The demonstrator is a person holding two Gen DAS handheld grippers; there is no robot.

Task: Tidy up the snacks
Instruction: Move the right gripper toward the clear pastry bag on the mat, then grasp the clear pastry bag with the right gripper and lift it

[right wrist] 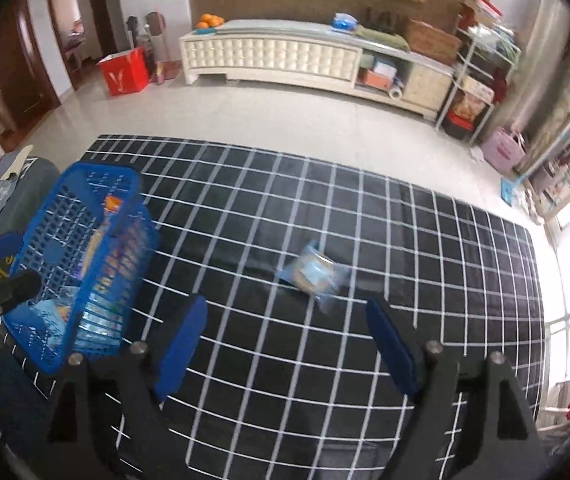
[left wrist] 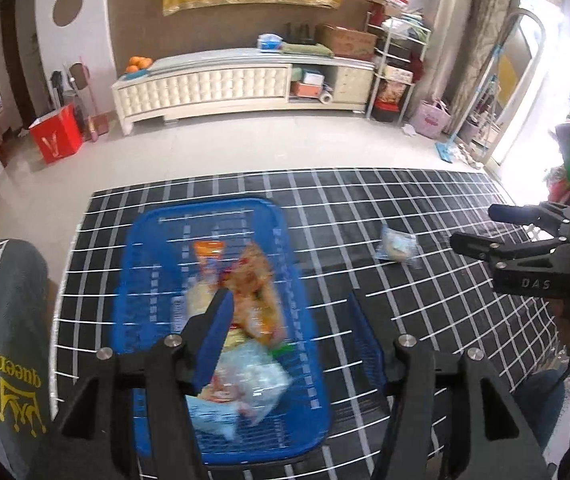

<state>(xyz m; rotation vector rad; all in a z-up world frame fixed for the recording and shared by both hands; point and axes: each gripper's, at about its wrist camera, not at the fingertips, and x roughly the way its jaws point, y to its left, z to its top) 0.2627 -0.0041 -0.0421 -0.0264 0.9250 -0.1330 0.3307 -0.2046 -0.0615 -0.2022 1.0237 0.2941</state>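
Nearest in the left wrist view: left gripper, blue-padded jaws spread wide apart, one pad over the snacks, the other past the right wall of a blue perforated plastic basket. Basket resting on a black cloth with a white grid covering the bench, near its left edge. Inside the basket, a blurred heap of snack packets: pale blue-and-white wrappers closest, an orange-brown bag and an orange-topped packet behind.

In the right wrist view: right gripper, jaws likewise wide apart and holding nothing, hovering above the grid cloth. Just beyond the pads, alone on the cloth and well apart from the basket, a small clear-wrapped round snack with a pale blue label.

Farther off: pale tiled floor, a red carton, a long cream cabinet with a quilted front against the wall, oranges on its left end.
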